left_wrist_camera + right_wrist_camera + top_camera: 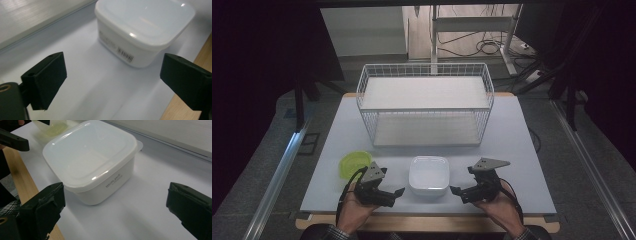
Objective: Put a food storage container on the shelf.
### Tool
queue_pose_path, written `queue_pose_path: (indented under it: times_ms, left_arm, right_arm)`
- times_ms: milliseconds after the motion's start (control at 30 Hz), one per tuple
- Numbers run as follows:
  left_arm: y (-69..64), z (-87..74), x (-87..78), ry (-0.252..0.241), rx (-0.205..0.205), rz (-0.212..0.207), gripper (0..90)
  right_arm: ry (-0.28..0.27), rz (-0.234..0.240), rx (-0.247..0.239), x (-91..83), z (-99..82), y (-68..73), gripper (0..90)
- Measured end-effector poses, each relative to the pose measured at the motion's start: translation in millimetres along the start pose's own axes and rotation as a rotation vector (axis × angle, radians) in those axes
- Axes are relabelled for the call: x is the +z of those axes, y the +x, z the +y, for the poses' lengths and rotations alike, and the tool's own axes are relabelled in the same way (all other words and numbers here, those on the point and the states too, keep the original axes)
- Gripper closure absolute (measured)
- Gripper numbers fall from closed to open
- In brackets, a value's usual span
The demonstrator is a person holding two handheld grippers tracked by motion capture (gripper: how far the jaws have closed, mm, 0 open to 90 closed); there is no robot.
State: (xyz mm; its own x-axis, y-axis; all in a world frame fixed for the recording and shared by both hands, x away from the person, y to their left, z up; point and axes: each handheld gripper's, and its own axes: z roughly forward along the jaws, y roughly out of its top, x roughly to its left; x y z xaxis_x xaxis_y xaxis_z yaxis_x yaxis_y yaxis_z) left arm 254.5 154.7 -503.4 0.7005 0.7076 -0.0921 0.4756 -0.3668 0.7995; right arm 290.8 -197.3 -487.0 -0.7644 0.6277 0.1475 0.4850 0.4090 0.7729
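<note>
A white lidded container sits on the counter close to its near edge, about midway between the left and right edges, with its lid on. The left gripper is held low on the container's left side, its jaws spread wide with nothing between them, aimed at the container and just short of it. The right gripper mirrors it on the container's right side, jaws also wide apart and empty, near the container but not touching. A green bowl lies on the counter near the left gripper, toward the near left corner. A white wire basket with two levels stands behind the container, toward the far edge of the counter.
</note>
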Motion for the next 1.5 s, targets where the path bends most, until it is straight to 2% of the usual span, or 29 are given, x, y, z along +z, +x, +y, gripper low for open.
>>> queue_pose_path:
  times_ms: [167, 267, 400, 467, 633, 733, 867, 967, 1033, 1067, 1133, 1200, 1300, 1400, 1500]
  left_arm:
    - [1.5, 11.4, 3.2, -0.012, -0.004, -0.016, 14.6]
    - [4.5, 18.8, 7.2, -0.025, -0.019, -0.046, 20.3]
    - [7.2, 26.9, 17.5, -0.016, -0.022, -0.064, 25.3]
    - [8.8, 31.3, 24.7, -0.007, -0.028, -0.081, 25.3]
    - [10.4, 35.6, 39.1, 0.024, -0.037, -0.11, 24.1]
    - [15.8, 35.0, 45.7, 0.034, -0.082, -0.182, 23.5]
    - [19.8, 33.5, 49.8, 0.035, -0.129, -0.247, 27.1]
    - [18.6, 34.5, 47.0, 0.053, -0.141, -0.239, 29.7]
    - [17.4, 34.5, 43.6, 0.065, -0.162, -0.228, 33.7]
    - [17.1, 34.1, 40.9, 0.072, -0.189, -0.224, 36.0]
    - [16.5, 33.8, 35.2, 0.078, -0.226, -0.216, 45.1]
    - [14.1, 34.3, 28.4, 0.083, -0.247, -0.201, 58.1]
    - [8.7, 34.6, 21.0, 0.097, -0.265, -0.181, 61.5]
    - [6.4, 31.9, 14.0, 0.106, -0.314, -0.189, 66.4]
    - [3.7, 29.7, 9.9, 0.11, -0.32, -0.185, 68.8]
  right_arm:
    - [0.013, -0.007, -0.007, 1.8, 7.9, 5.6, 10.1]
    - [0.029, 0.001, -0.003, 5.4, 13.1, 5.5, 14.7]
    - [0.052, 0.018, 0.03, 13.2, 21.4, 0.4, 21.2]
    - [0.053, 0.041, 0.063, 17.3, 25.3, -4.0, 24.4]
    - [0.088, 0.07, 0.097, 28.9, 30.4, -9.0, 29.2]
    - [0.107, 0.102, 0.122, 35.6, 31.7, -11.5, 31.9]
    - [0.121, 0.152, 0.166, 38.6, 32.2, -13.8, 36.4]
    - [0.134, 0.157, 0.199, 38.1, 32.5, -14.8, 40.4]
    - [0.141, 0.159, 0.23, 36.1, 32.9, -14.8, 46.3]
    - [0.143, 0.162, 0.246, 35.4, 32.6, -15.1, 48.6]
    - [0.15, 0.175, 0.299, 32.8, 31.8, -16.6, 55.2]
    - [0.152, 0.202, 0.37, 26.7, 31.0, -18.8, 64.9]
    - [0.148, 0.207, 0.389, 23.6, 30.9, -17.1, 68.4]
    - [0.141, 0.203, 0.392, 20.5, 31.1, -13.2, 71.6]
    - [0.128, 0.206, 0.4, 18.6, 30.2, -10.8, 74.1]
